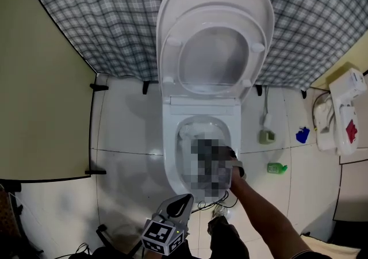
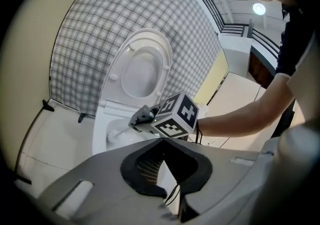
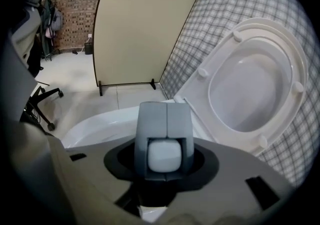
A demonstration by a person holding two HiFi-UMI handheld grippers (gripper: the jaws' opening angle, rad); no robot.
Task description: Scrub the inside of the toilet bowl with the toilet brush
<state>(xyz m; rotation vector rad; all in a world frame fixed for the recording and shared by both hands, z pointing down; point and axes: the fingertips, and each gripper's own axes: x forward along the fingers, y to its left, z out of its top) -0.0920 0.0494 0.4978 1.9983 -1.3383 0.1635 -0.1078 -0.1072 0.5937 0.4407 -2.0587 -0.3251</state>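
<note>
While our right gripper (image 2: 139, 118) hangs over the toilet bowl (image 1: 171, 154) in the lower middle of the head view, its jaws are clamped on the toilet brush (image 3: 164, 155). Its pale, square-ended handle fills the gap between them at the centre of the right gripper view. From the left gripper view, what looks like the brush head (image 2: 116, 133) lies low inside the bowl, left of the marker cube. Our left gripper (image 1: 175, 207) waits at the bottom edge of the head view, short of the bowl, its jaws drawn close together with nothing in them.

We judge the scrubbing to be under way, and the main risk is the grip. The handle is smooth, so a hard push against the porcelain could twist it in the jaws or let it slip into the water. A fast sweep near the rim could also flick water onto the floor tiles (image 1: 126, 131). The raised seat and lid (image 1: 215, 50) lean just behind the bowl, and a high swing of the gripper could knock them down onto it.
</note>
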